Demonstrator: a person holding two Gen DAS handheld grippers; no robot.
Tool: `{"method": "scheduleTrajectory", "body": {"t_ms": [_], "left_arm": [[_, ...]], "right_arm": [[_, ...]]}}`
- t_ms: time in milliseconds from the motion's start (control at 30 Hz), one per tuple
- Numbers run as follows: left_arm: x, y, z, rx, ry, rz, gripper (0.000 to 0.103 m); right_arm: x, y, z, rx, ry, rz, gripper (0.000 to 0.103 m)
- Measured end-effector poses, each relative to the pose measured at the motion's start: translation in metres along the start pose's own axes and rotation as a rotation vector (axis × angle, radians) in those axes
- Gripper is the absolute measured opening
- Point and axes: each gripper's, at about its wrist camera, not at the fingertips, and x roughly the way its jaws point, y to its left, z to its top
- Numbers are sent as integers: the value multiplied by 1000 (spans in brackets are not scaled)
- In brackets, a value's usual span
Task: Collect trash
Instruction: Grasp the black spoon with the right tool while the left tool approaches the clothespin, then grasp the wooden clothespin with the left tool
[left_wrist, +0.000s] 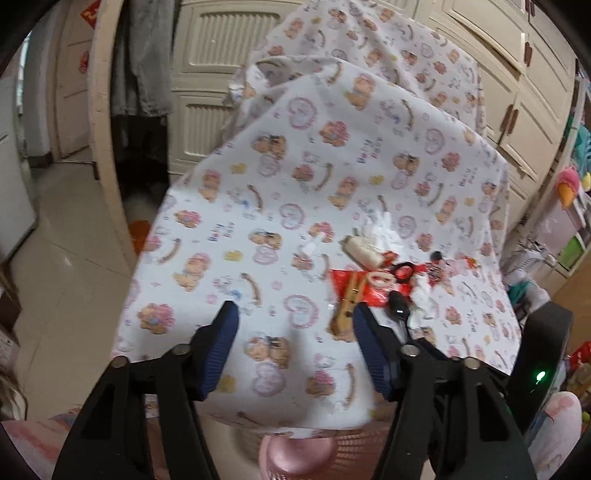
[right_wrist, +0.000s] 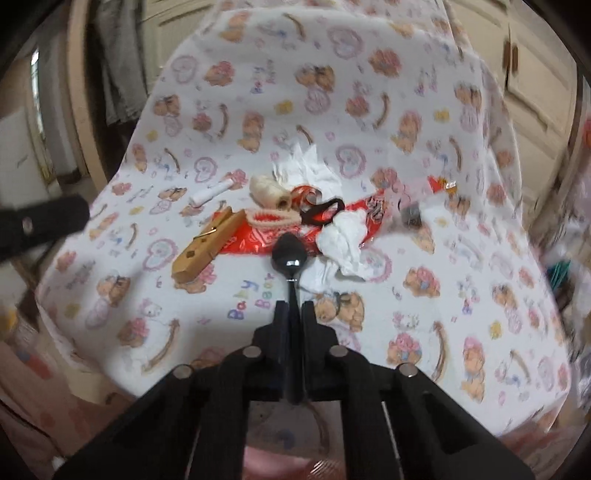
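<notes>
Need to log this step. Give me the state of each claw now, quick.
Left claw: open, holding nothing, above the printed cloth.
Right claw: shut on the black spoon, gripping its handle.

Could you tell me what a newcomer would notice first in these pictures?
Probably the black spoon, clamped by its handle in the right tongs above the bear-print cloth. Just beyond it lies a clutter: a wooden clothespin, red wrapper and crumpled tissue.

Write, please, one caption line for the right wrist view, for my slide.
Right gripper holds a black spoon above a bear-print cloth with litter.
</notes>
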Motion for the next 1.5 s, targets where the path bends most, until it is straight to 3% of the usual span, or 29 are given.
{"method": "scheduleTrajectory", "body": {"t_ms": [67, 200, 467, 567, 633, 700, 767, 900, 1033, 1100, 1167, 1267, 1400, 1500], "left_arm": [[2, -7, -1, 16, 10, -10, 56], [11, -21, -3, 48, 34, -13, 56], [47, -43, -5, 92, 102, -14, 56], [67, -43, -6, 56, 158, -38, 56], [74, -39, -7, 24, 161, -25, 39], [76, -40, -7, 33, 164, 6, 29], [74, -46, -6, 72, 148, 29, 28], [75, -58, -6, 137, 158, -11, 28], [84, -62, -10, 184, 171, 37, 27], [84, -60, -10, 167, 164, 39, 15], [81, -57, -9, 146, 169, 14, 13], [67, -59, -8, 153, 108, 81, 13], [40, -54, -6, 106, 69, -2, 13], [14, -54, -9, 131, 32, -41, 13]], "right_arm": [[-9, -4, 1, 19, -19, 38, 6], [-33, -7, 1, -26, -92, 16, 6], [-55, -34, -9, 16, -96, 35, 6], [-65, -37, -13, -13, -139, 21, 6], [-72, -39, -13, -28, -156, 13, 6], [-78, -43, -15, -31, -163, -8, 6], [-84, -47, -16, -34, -172, -35, 6], [-89, -60, -13, 15, -174, -8, 6], [-93, -65, -14, 16, -183, -22, 6], [-94, -65, -14, 11, -181, -20, 6], [-97, -64, -14, -3, -188, -25, 6], [-105, -58, -13, -57, -222, -42, 6], [-114, -58, -11, -29, -236, -5, 6], [-114, -55, -11, -34, -238, -17, 6]]}}
